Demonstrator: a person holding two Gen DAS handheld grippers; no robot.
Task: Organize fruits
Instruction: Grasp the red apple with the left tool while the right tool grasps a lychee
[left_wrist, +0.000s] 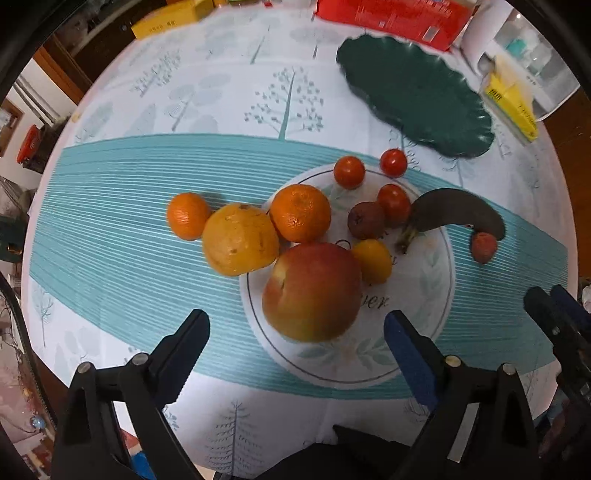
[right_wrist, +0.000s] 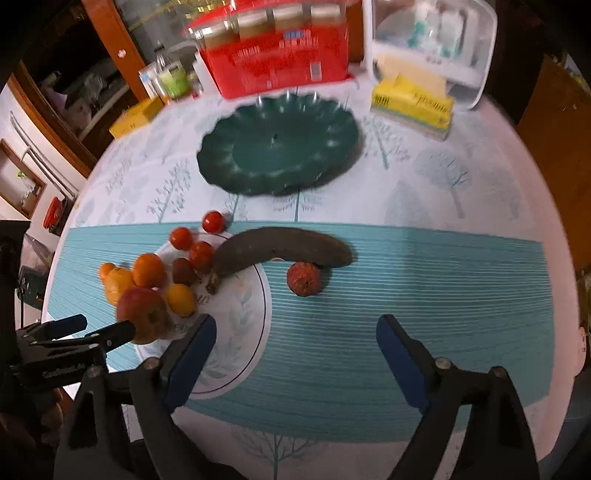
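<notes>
Two grippers stand wide open and hold nothing.

Left wrist view: your left gripper (left_wrist: 297, 332) hangs above the apple (left_wrist: 312, 291), which lies on the white plate (left_wrist: 439, 295), with one finger to either side. The apple touches the yellow-orange fruit (left_wrist: 240, 240) and the small yellow fruit (left_wrist: 373, 260). If you close off-centre, a finger is likely to nudge a neighbour, and round fruit rolls; the fruit at the plate rim could leave the plate. The tangerine (left_wrist: 187, 216) already rests on the tablecloth (left_wrist: 129, 177).

Right wrist view: your right gripper (right_wrist: 295, 347) faces the small red fruit (right_wrist: 304, 278), which rests on the cloth touching the dark banana (right_wrist: 284, 247). A careless descent could shove it away or bruise the soft banana. The green dish (right_wrist: 280, 151) stands empty beyond. Your grippers work close together; watch for collision.
</notes>
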